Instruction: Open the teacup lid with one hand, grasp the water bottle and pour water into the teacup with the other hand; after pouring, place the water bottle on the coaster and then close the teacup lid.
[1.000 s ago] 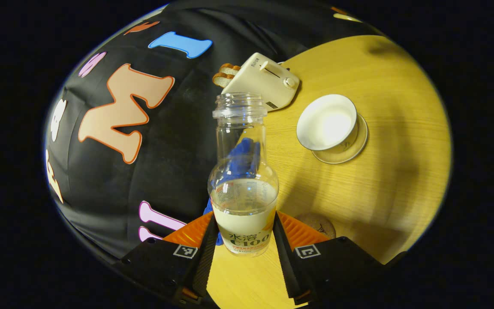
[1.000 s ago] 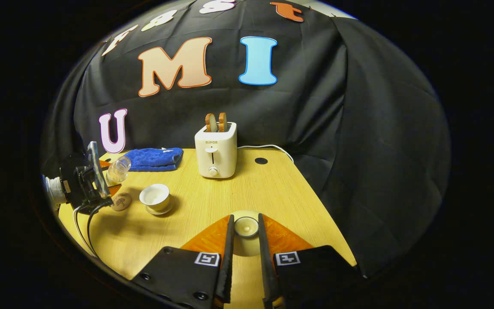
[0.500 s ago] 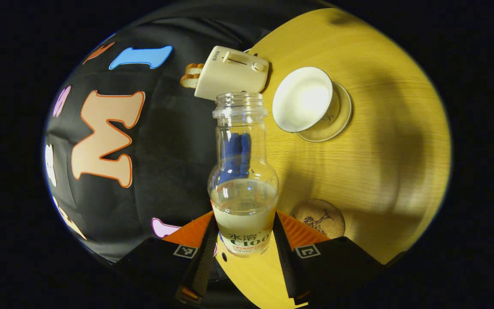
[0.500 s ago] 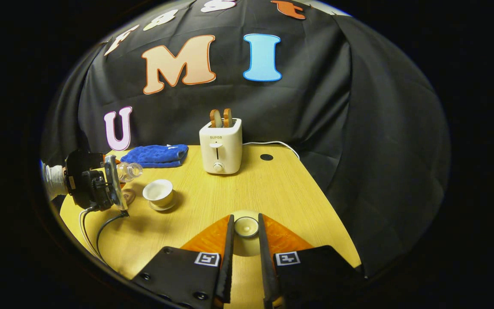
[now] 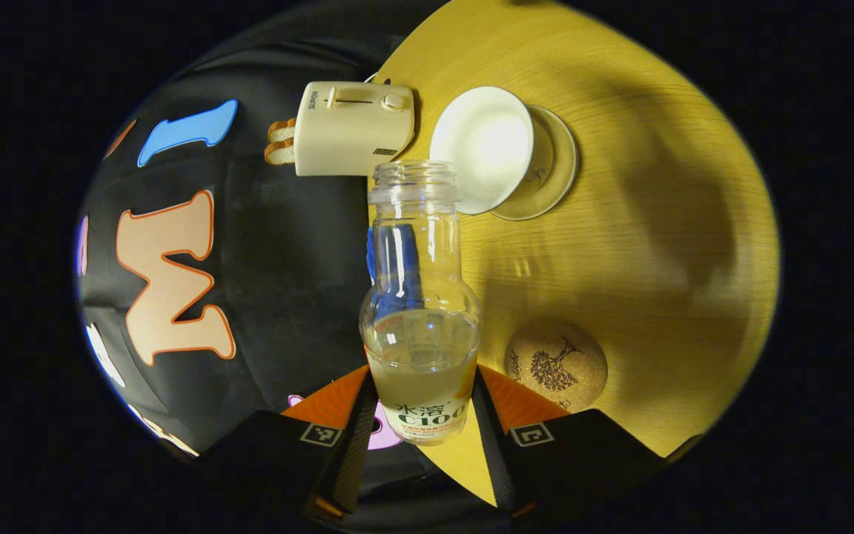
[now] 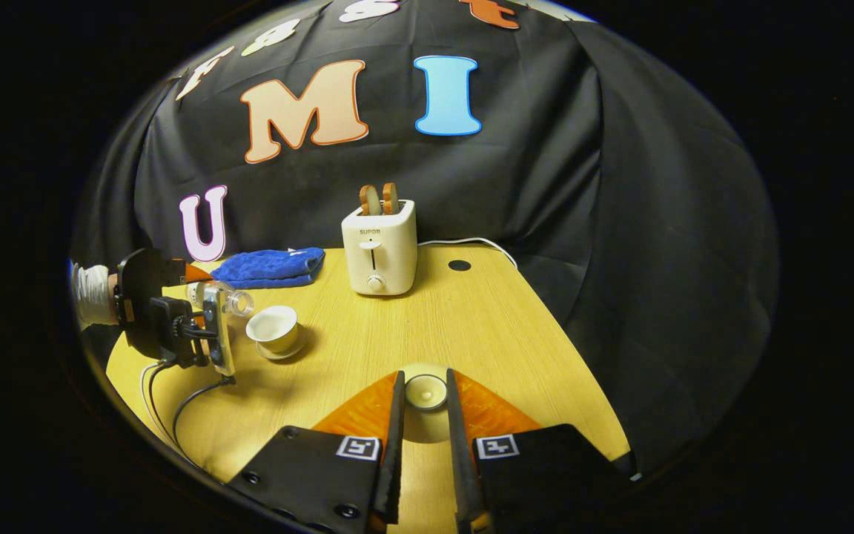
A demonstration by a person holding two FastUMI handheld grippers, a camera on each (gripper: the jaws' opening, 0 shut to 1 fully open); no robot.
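Observation:
My left gripper (image 5: 418, 415) is shut on an uncapped clear water bottle (image 5: 418, 311), part full, tipped almost level. The bottle's mouth (image 5: 414, 174) sits just beside the rim of the open white teacup (image 5: 482, 148) on its glass saucer (image 5: 549, 170). No water is seen leaving it. A round cork coaster (image 5: 554, 365) lies on the table near my fingers. In the right gripper view the left gripper (image 6: 167, 319) holds the bottle (image 6: 230, 300) next to the teacup (image 6: 273, 326). My right gripper (image 6: 424, 404) is shut on the white teacup lid (image 6: 425, 393), held above the table.
A white toaster (image 6: 379, 248) with two bread slices stands at the back of the wooden table (image 6: 486, 334), its cord trailing right. A folded blue towel (image 6: 271, 267) lies at the back left. Cables hang from the left gripper toward the table edge.
The left gripper has rolled the bottle further over and carried its mouth up to the teacup's rim. The right gripper with the lid has barely moved.

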